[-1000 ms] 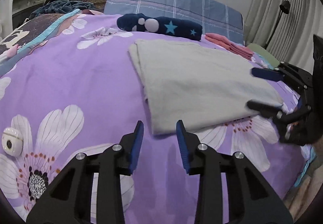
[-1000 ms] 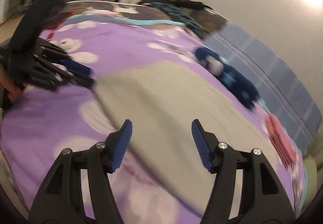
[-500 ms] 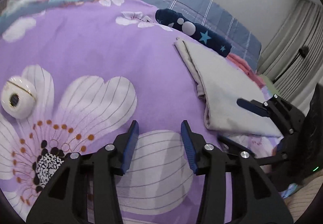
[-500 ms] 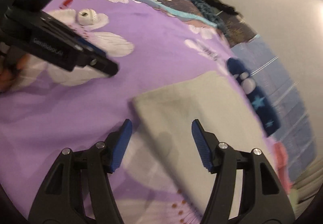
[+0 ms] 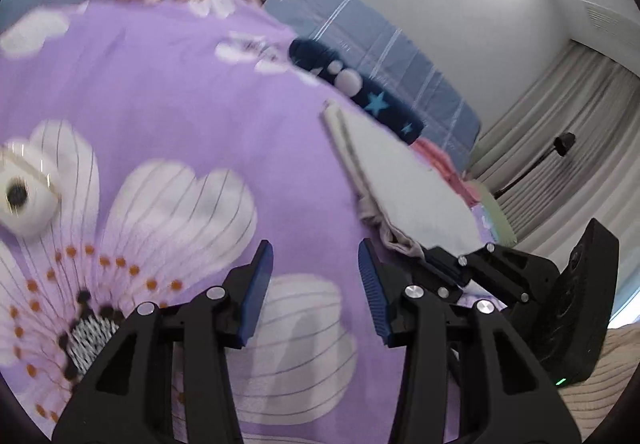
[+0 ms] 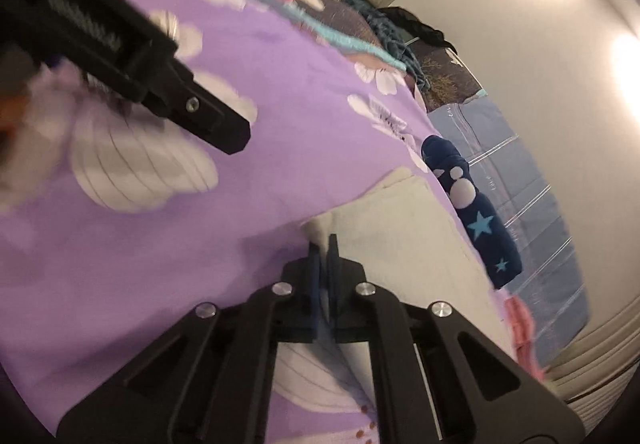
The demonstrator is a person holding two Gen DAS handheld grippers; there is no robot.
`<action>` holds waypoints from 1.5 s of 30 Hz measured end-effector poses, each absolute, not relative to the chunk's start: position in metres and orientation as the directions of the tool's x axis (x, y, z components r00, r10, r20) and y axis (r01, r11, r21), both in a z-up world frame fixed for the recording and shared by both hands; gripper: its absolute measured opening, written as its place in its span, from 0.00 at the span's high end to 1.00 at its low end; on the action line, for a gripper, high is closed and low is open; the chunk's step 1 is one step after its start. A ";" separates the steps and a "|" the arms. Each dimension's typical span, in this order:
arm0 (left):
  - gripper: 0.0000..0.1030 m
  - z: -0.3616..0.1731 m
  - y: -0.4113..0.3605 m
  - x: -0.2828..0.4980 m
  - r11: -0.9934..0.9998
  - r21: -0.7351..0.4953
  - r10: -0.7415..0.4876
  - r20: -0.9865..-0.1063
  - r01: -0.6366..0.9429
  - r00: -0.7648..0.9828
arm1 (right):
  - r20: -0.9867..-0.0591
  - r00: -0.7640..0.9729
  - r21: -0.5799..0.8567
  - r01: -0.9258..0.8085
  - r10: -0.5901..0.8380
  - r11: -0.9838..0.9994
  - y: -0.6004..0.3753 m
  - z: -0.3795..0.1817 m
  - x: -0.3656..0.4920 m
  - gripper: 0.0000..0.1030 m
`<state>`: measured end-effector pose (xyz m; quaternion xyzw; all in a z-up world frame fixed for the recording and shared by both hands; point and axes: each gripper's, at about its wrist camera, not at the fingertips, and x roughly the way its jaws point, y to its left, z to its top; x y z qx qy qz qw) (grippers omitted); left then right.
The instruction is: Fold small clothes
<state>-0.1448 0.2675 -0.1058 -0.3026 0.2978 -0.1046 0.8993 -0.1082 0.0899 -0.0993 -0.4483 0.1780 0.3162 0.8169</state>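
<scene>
1. Right gripper [image 6: 325, 244] is pinched shut on the near corner of the grey garment [image 6: 404, 244], which lies on the purple floral bedspread [image 6: 280, 171] beside the navy star-print roll [image 6: 476, 211].
2. Left gripper [image 5: 316, 268], jaws apart and empty, hovers just off that garment's near edge; it should probably take the other corner.
3. Lift both corners evenly, keeping the layers aligned.

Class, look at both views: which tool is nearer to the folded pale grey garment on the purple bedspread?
Right. The right tool is clamped on the near corner of the folded pale grey garment. The left tool hangs open over a white flower print, beside the garment, not touching it.
</scene>
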 end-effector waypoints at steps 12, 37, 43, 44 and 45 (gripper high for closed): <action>0.44 -0.072 0.256 -0.058 0.760 -0.629 -0.544 -0.480 0.162 0.688 | -0.624 0.658 -0.454 -0.744 0.421 0.490 0.077 -0.077 -0.097 0.98; 0.90 -0.112 0.263 0.097 0.706 -0.704 -0.557 -0.486 0.077 0.674 | -0.722 0.532 -0.256 -0.799 0.442 0.543 0.068 -0.077 -0.086 0.96; 0.79 -0.117 0.261 0.097 0.704 -0.705 -0.575 -0.490 0.090 0.655 | -0.746 0.545 -0.297 -0.787 0.383 0.541 0.053 -0.082 -0.090 0.63; 0.75 -0.115 0.258 0.096 0.717 -0.690 -0.571 -0.498 0.100 0.652 | -0.747 0.558 -0.321 -0.779 0.361 0.539 0.053 -0.084 -0.092 0.59; 0.73 -0.115 0.255 0.096 0.727 -0.679 -0.567 -0.505 0.106 0.651 | -0.745 0.574 -0.348 -0.768 0.338 0.537 0.053 -0.086 -0.094 0.54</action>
